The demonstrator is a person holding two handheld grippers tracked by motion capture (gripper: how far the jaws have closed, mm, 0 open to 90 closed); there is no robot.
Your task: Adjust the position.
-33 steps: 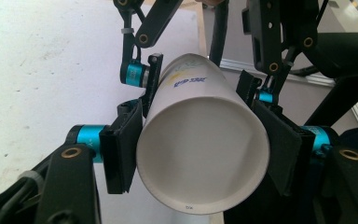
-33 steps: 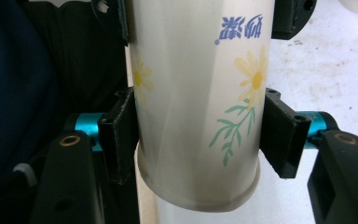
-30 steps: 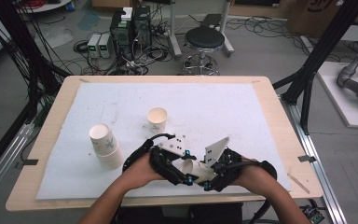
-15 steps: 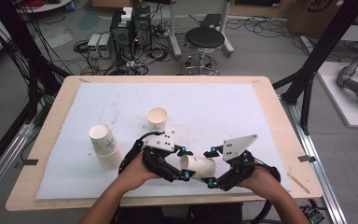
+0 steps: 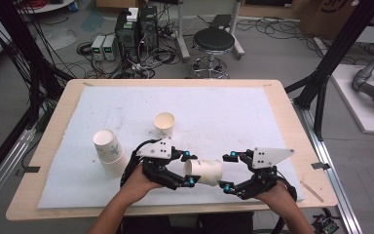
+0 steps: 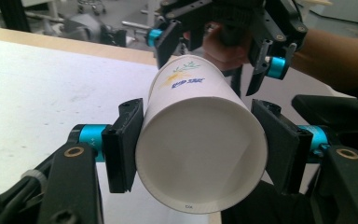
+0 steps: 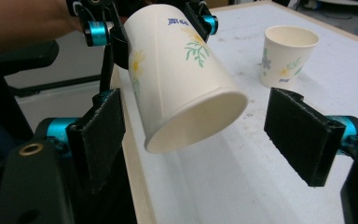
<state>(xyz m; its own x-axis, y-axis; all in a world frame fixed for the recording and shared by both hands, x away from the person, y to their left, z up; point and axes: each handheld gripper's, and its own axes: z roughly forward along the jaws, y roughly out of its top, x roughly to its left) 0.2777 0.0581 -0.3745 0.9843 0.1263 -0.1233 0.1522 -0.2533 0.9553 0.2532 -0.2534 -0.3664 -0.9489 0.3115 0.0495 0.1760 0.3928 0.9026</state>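
Note:
A white paper cup [image 5: 207, 171] with a flower print lies level in the air near the table's front edge. My left gripper [image 5: 190, 169] is shut on it, and in the left gripper view both pads press the cup's [image 6: 200, 158] sides just behind its flat bottom. My right gripper [image 5: 228, 171] is to the right of it. Its jaws have just been opening and now stand wide in the right gripper view [image 7: 200, 140]. The cup's open mouth [image 7: 191, 121] points between them without touching either pad.
A second paper cup [image 5: 164, 124] stands upright mid-table, also in the right gripper view [image 7: 286, 56]. A leaning stack of cups [image 5: 109, 151] sits left of my left hand. A white mat [image 5: 233, 112] covers the wooden table, whose front edge [image 5: 175, 208] is under my forearms.
The right gripper has let go of the cup and drawn back to the right. The left gripper keeps its hold and has shifted slightly left with the cup.

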